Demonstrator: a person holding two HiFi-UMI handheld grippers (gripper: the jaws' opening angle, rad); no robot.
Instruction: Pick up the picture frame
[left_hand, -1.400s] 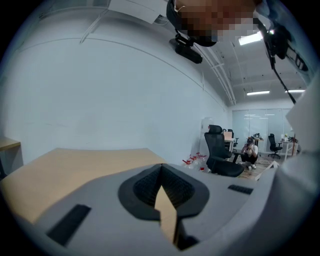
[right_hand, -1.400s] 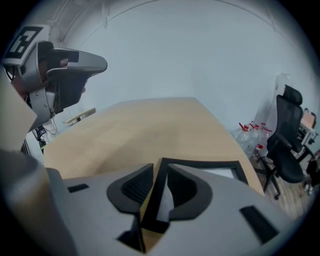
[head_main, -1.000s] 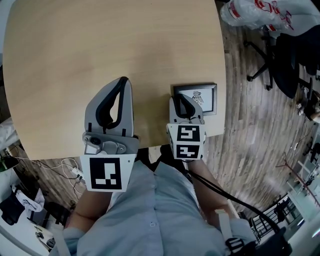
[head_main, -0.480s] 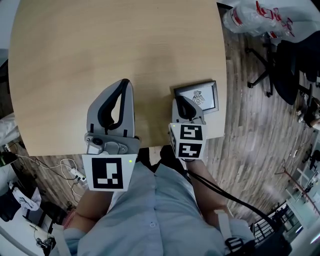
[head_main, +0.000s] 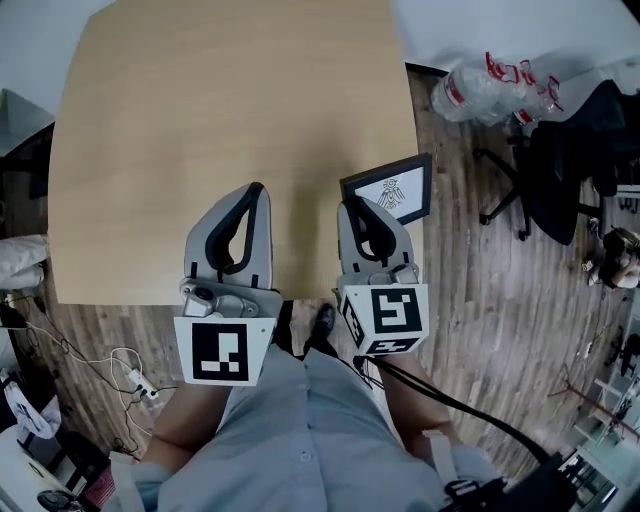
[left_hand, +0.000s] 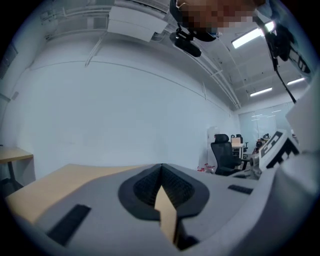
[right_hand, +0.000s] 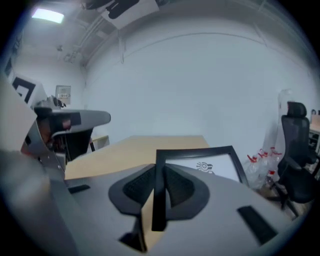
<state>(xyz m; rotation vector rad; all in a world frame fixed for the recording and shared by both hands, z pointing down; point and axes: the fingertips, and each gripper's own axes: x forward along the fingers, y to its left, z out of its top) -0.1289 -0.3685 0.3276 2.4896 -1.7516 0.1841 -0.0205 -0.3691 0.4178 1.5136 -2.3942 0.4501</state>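
Note:
The picture frame (head_main: 390, 189) has a black border and a white print with a small dark emblem. It hangs lifted and tilted over the table's right front corner. My right gripper (head_main: 357, 209) is shut on the frame's left edge. In the right gripper view the frame (right_hand: 200, 162) stands out past the jaws, its left bar pinched between the pads (right_hand: 141, 186). My left gripper (head_main: 247, 193) hovers over the table's front edge to the left, shut with nothing in it; in the left gripper view the left gripper (left_hand: 161, 175) shows its jaws pressed together.
The light wooden table (head_main: 220, 120) fills the upper left. To the right, on the plank floor, are a black office chair (head_main: 545, 170) and clear plastic bags (head_main: 490, 85). Cables (head_main: 90, 360) lie on the floor at the lower left.
The frame has come up off the table and tilted, held in my right gripper. Both grippers and the view have shifted a little; the left gripper stays shut and empty.

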